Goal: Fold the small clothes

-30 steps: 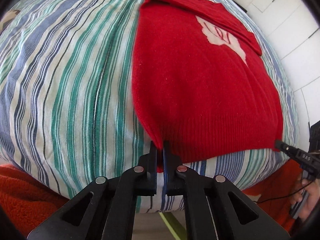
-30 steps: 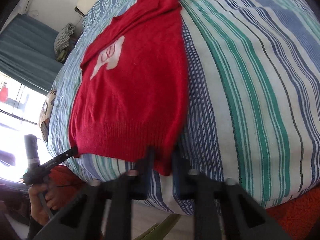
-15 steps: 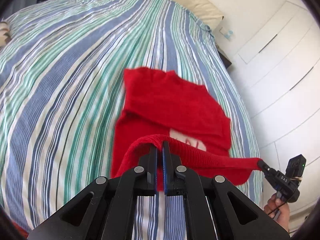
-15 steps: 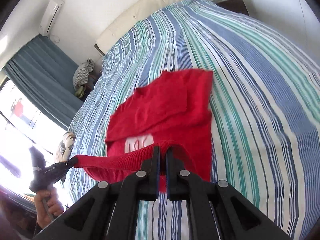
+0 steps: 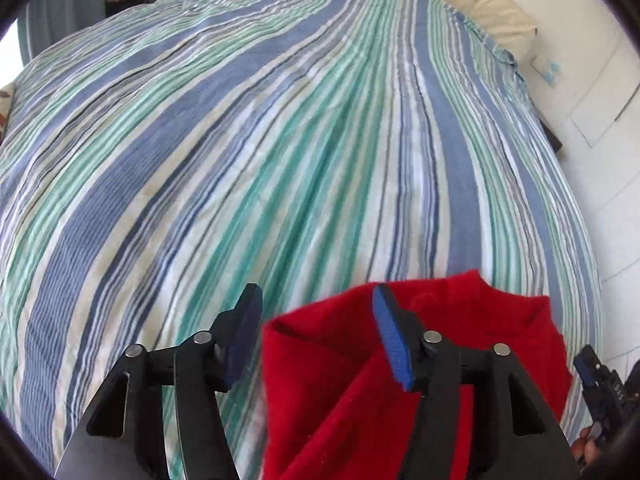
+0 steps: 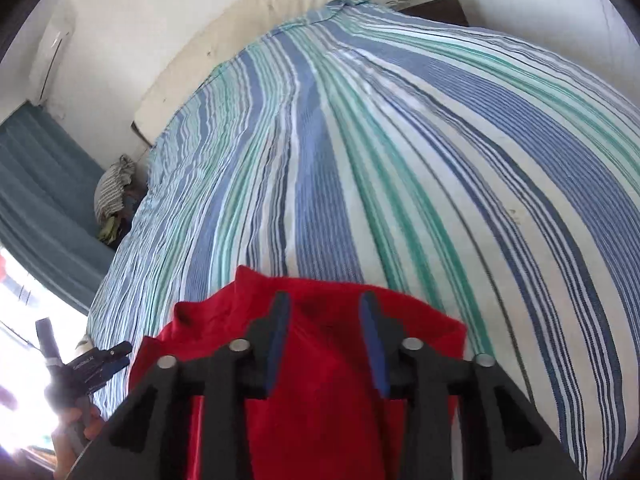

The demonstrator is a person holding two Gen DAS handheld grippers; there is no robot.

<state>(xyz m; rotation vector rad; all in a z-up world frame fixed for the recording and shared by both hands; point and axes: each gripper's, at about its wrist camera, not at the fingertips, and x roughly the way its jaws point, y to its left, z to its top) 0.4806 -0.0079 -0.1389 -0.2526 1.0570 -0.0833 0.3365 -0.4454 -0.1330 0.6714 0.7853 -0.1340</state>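
A small red knit sweater (image 5: 460, 320) lies folded over on the striped bed, its far edge in front of both grippers. It also shows in the right wrist view (image 6: 328, 360). My left gripper (image 5: 316, 320) is open over the sweater's left edge, with nothing between its fingers. My right gripper (image 6: 324, 328) is open just above the sweater's middle, also empty. The right gripper's tip (image 5: 592, 368) shows at the sweater's right side in the left wrist view. The left gripper (image 6: 100, 360) shows at the sweater's left side in the right wrist view.
The blue, green and white striped bedcover (image 5: 280, 140) stretches away ahead. A cream pillow (image 6: 248, 28) lies at the head of the bed. A white wardrobe (image 5: 608, 140) stands to the right, a blue curtain (image 6: 36, 200) and window to the left.
Both grippers carried the sweater's hem up and forward over the body, folding it in half. They have since opened and let the hem go.
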